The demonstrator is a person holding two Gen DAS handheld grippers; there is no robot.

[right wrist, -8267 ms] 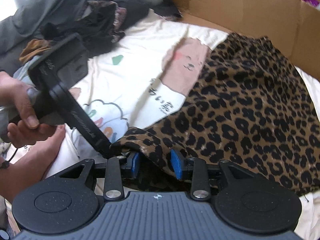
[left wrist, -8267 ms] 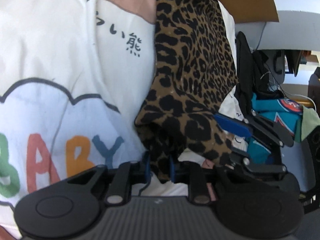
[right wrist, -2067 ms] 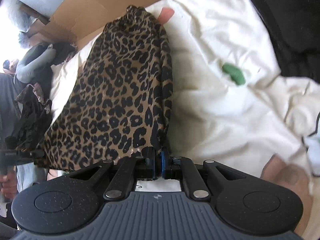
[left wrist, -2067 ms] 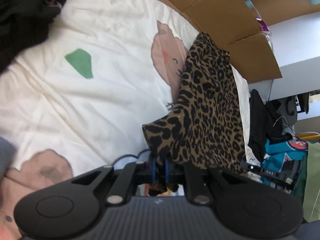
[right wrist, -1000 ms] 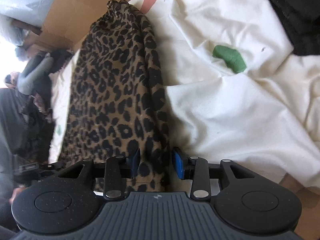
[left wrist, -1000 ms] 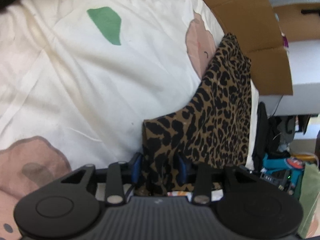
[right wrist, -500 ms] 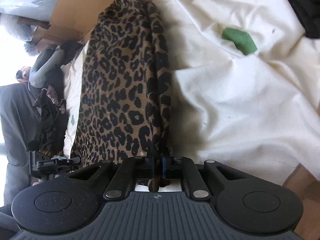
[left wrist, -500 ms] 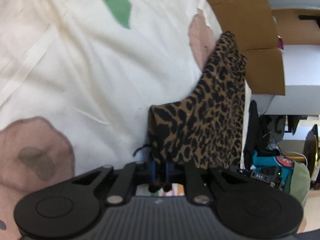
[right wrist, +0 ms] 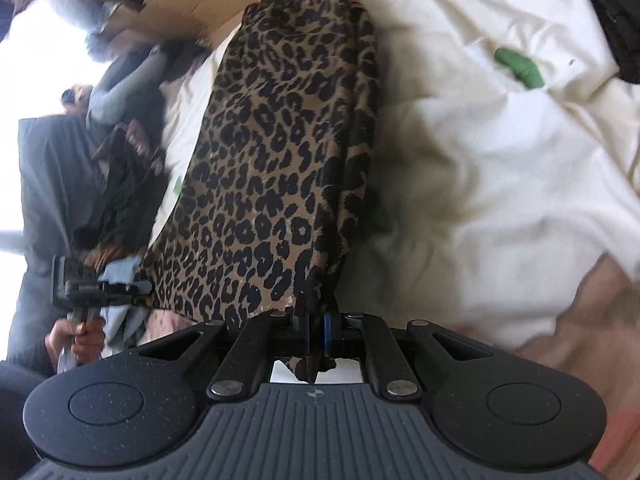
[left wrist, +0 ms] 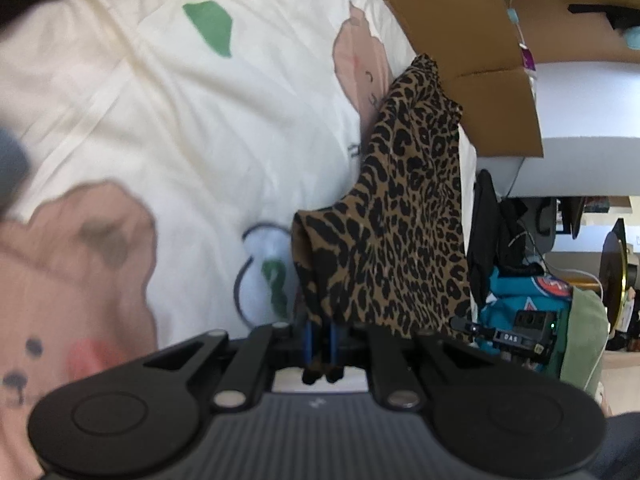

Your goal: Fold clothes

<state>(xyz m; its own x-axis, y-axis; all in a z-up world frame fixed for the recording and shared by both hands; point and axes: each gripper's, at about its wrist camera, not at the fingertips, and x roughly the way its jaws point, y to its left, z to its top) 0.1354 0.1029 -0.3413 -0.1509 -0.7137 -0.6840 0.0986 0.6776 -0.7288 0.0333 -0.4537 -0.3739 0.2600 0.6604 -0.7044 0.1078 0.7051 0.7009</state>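
A leopard-print garment [left wrist: 404, 216] lies folded lengthwise on a cream bedsheet [left wrist: 132, 112] printed with bears. My left gripper [left wrist: 319, 336] is shut on one near corner of it, the cloth pinched between the blue pads. In the right wrist view the same leopard-print garment [right wrist: 276, 152] runs away toward a cardboard box, and my right gripper [right wrist: 317, 334] is shut on its other near corner, a bit of fabric poking out behind the fingers. The near edge is lifted off the sheet between the two grippers.
A cardboard box [left wrist: 460, 40] stands at the far end of the bed. A heap of dark clothes [right wrist: 132, 148] lies to the left, and a black garment [right wrist: 616, 12] at the upper right. A teal bag [left wrist: 516, 312] sits off the bed. A hand [right wrist: 80, 334] holds the other gripper's handle.
Both grippers were open around the garment's near corners a second ago, then shut on them. Since then they have lifted the near edge and pulled it back a little.
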